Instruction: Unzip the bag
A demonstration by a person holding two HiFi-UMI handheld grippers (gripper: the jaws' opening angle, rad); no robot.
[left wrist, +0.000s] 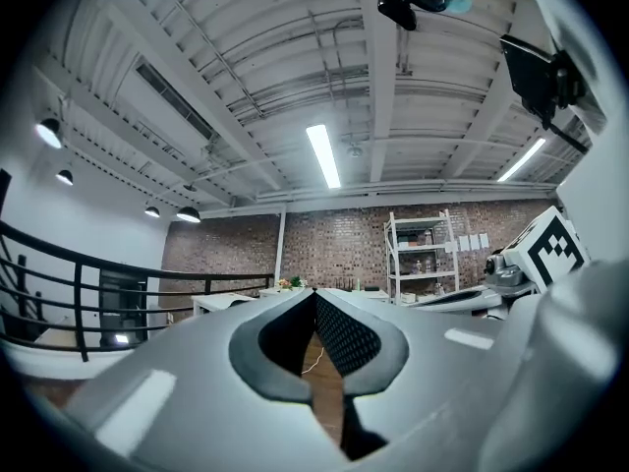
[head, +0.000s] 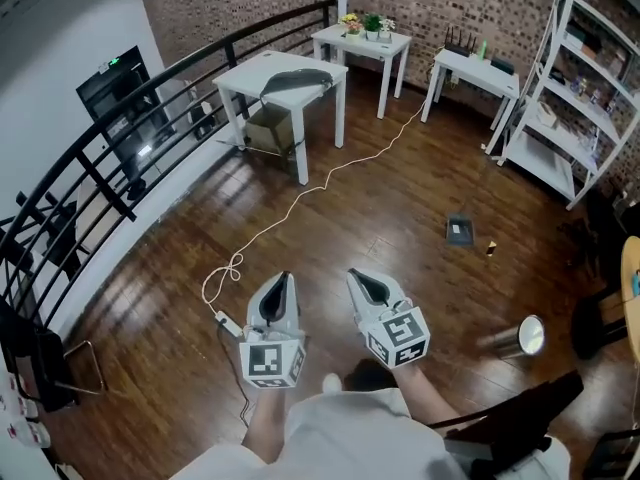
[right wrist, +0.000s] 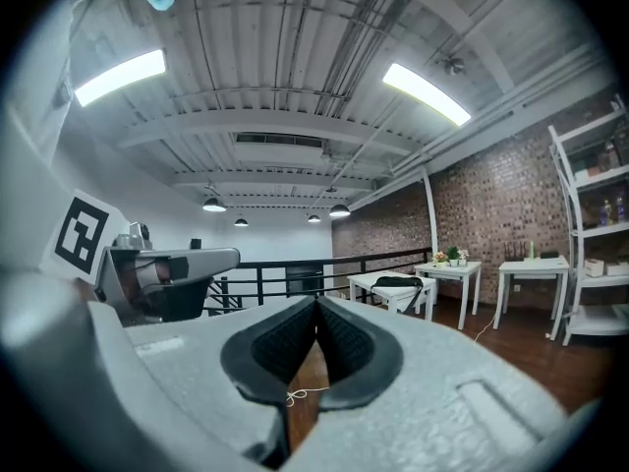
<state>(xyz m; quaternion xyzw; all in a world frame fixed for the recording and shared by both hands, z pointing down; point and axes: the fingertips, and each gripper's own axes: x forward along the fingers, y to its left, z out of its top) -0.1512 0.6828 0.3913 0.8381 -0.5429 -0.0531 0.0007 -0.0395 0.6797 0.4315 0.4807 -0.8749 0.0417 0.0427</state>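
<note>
The bag (head: 295,81), dark grey and flat, lies on a white table (head: 250,68) far across the room; the right gripper view shows the bag (right wrist: 396,283) small and distant. I hold both grippers at waist height over the wooden floor, well away from it. My left gripper (head: 284,278) is shut with nothing between its pads, its tips meeting in the left gripper view (left wrist: 314,291). My right gripper (head: 355,275) is shut and empty too, its tips touching (right wrist: 315,300).
A white cable (head: 300,203) runs across the floor to a power strip (head: 228,321) near my feet. A black railing (head: 120,158) bounds the left side. Two more white tables (head: 362,38) (head: 478,71), a shelf unit (head: 575,88), a cardboard box (head: 268,128), a small dark object (head: 459,230) and a metal cylinder (head: 520,338) stand around.
</note>
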